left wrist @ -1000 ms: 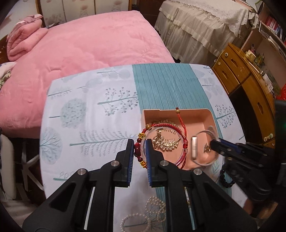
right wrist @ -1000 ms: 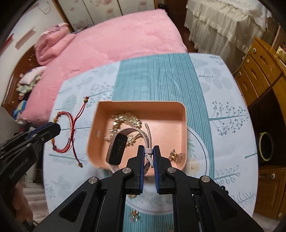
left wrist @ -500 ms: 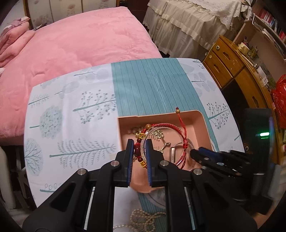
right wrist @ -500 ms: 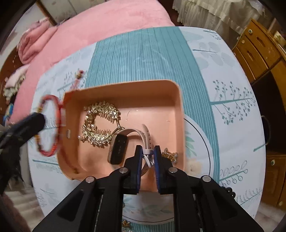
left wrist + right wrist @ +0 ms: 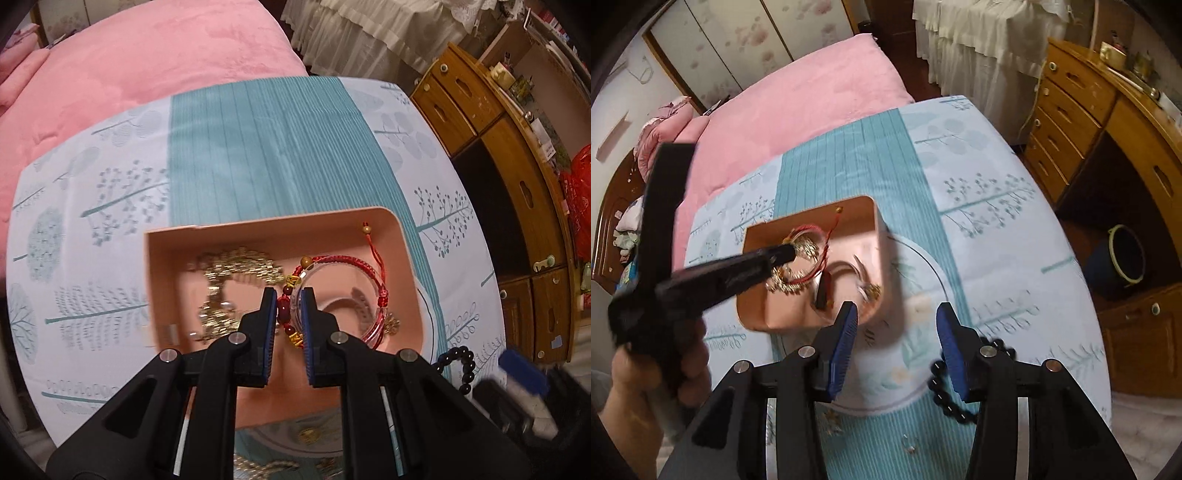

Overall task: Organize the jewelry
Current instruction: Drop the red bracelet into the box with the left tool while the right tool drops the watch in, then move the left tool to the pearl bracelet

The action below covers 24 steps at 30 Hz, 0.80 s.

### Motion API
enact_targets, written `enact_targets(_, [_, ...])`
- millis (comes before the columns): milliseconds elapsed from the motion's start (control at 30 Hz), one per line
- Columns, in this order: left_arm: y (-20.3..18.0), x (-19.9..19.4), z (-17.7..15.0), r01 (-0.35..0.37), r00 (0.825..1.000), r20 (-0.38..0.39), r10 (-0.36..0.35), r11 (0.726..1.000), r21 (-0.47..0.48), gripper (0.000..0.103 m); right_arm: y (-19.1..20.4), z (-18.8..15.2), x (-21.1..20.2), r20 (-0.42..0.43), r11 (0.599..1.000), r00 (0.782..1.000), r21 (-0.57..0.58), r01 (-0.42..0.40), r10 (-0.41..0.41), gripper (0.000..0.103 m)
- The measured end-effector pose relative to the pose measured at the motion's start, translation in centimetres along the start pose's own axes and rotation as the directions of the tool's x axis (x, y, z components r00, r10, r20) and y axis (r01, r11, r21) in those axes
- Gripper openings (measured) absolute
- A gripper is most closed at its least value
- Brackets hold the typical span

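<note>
- Left gripper (image 5: 288, 299): jaws narrow, clamped on the beaded part of a red cord bracelet (image 5: 345, 266), held low over the inside of the pink tray (image 5: 399, 236).
- Bracelet's loop hanging to the right of the jaws, with a clear bangle (image 5: 373, 328) against it (hard to tell whether joined or merely overlapping); loose cord end with a wooden bead reaching toward the tray's far right corner.
- Inside the tray, left of the jaws: a gold chain piece (image 5: 236, 266); from the right wrist view, also a watch with a dark face (image 5: 823, 291).
- Right gripper (image 5: 895, 325): jaws just been opening, now standing apart with nothing between them, above the counter (image 5: 997, 229) just beside the tray's near right corner.
- Black bead bracelet (image 5: 951, 404) lying on the counter's cloth under the right jaws, outside the tray.
- A hand (image 5: 646, 387) at lower left, wrapped around the left gripper's handle.
- Beyond the counter: a pink bed (image 5: 129, 74) and a wooden dresser (image 5: 1089, 122).
</note>
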<state>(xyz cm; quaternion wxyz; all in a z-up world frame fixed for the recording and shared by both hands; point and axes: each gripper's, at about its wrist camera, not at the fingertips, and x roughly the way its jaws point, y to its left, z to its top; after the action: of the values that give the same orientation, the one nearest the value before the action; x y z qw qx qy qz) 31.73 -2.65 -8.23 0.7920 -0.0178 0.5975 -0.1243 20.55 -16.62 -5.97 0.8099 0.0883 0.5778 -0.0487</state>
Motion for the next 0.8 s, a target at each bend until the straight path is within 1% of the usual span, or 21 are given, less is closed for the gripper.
enact_targets(67, [-1.0,0.6,0.5,-0.003,1.000,0.010,0.003,1.000,0.019,0.011,-0.8,-0.8,-0.1,-0.008,1.000,1.000,0.015,-0.009,0.009,0.045])
enact_targets(133, [-2.1,1.0,0.9,-0.012,1.000,0.005,0.012,0.999,0.051,0.015,-1.2,-1.3,-0.1,-0.011,1.000,1.000,0.022,-0.009,0.009,0.045])
enact_targets(167, [-2.3,1.0,1.0,-0.018,1.000,-0.001,0.018,0.998,0.062,0.024,-1.4,-1.6,-0.3,-0.007,1.000,1.000,0.021,-0.009,0.009,0.045])
enact_targets(200, [-2.6,1.0,1.0,-0.026,1.000,-0.005,0.026,0.997,0.069,0.038,-1.4,-1.7,-0.3,-0.005,1.000,1.000,0.019,-0.006,0.006,0.045])
enact_targets(267, [-2.6,0.4,0.8,-0.021,1.000,0.009,0.020,0.998,0.062,0.049,-1.6,-2.2,-0.6,-0.004,1.000,1.000,0.017,-0.006,0.006,0.045])
enact_targets(333, [-2.4,-0.4,0.3,-0.009,1.000,0.017,0.008,0.998,0.054,0.050,-1.6,-2.5,-0.7,-0.002,1.000,1.000,0.018,-0.010,0.010,0.045])
enact_targets(433, [-2.1,-1.6,-0.5,-0.014,1.000,0.026,0.013,0.999,0.049,0.050,-1.6,-3.0,-1.0,-0.005,1.000,1.000,0.008,-0.008,0.008,0.045])
enact_targets(500, [-1.8,-2.8,-1.2,-0.016,0.999,0.052,0.014,0.999,0.045,0.050,-1.6,-3.3,-1.1,-0.009,1.000,1.000,0.001,-0.004,0.004,0.045])
enact_targets(633, [-1.6,-5.4,-3.0,-0.034,0.996,0.087,0.028,0.997,0.068,0.050,-1.8,-4.0,-1.8,-0.021,1.000,1.000,0.003,-0.016,0.016,0.045])
enact_targets(800, [-1.0,-9.0,-5.6,-0.058,0.990,0.130,0.047,0.995,0.081,0.050,-1.4,-4.9,-3.7,0.003,0.999,1.000,-0.039,-0.020,0.021,0.045])
